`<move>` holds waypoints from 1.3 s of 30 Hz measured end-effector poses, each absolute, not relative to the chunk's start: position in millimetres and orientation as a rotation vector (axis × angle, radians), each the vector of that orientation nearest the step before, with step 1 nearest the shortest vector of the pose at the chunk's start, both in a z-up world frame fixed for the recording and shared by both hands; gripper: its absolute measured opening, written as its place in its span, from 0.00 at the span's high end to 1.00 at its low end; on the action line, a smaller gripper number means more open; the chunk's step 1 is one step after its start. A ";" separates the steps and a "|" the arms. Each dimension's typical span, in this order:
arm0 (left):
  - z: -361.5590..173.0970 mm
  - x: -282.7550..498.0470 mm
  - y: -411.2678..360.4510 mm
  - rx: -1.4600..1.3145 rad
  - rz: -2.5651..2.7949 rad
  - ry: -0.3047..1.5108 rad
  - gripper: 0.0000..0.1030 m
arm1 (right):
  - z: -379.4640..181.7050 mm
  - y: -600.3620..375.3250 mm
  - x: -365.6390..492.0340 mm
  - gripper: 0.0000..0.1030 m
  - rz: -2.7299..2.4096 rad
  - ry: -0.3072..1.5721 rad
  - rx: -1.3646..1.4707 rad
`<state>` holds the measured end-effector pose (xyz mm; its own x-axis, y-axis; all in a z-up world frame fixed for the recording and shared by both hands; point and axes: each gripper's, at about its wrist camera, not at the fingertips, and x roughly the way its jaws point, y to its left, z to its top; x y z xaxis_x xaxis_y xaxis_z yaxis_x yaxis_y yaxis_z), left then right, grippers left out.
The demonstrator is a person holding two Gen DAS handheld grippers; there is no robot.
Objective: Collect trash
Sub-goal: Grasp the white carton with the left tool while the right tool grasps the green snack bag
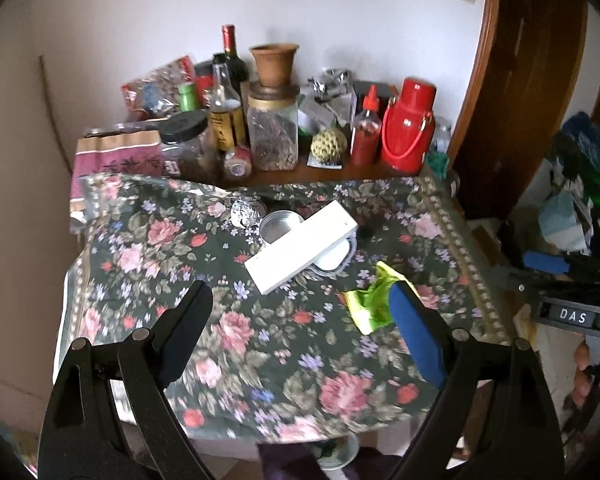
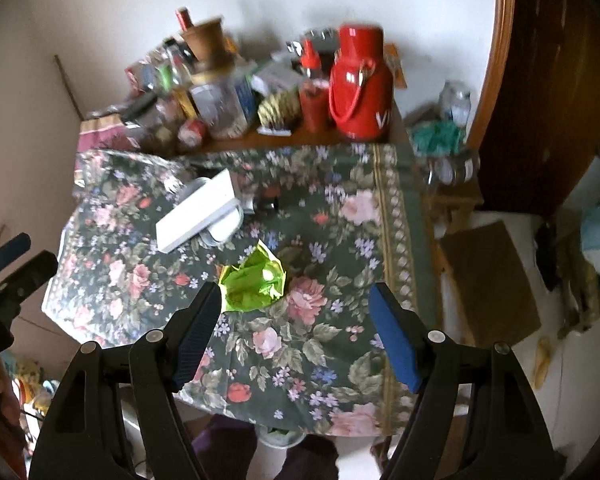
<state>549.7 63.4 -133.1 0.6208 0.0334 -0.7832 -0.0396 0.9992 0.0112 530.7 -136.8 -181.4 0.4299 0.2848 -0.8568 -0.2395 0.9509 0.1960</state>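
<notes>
A crumpled green and yellow wrapper lies on the floral tablecloth. My left gripper hangs open above the cloth; the wrapper lies just left of its right pad, partly behind it. My right gripper is open too, with nothing held; the wrapper sits just beyond its left fingertip. A crumpled silver foil ball rests near the cloth's far edge. The right gripper's body shows at the right edge of the left wrist view.
A white flat box lies across a metal tin and a glass jar. Bottles, jars, a clay pot, a sauce bottle and a red flask crowd the back. A wooden door frame stands right.
</notes>
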 end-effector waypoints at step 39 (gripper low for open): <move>-295.1 705.1 73.1 0.271 -0.463 1.105 0.38 | -297.6 -62.9 563.8 0.83 0.023 1.247 0.184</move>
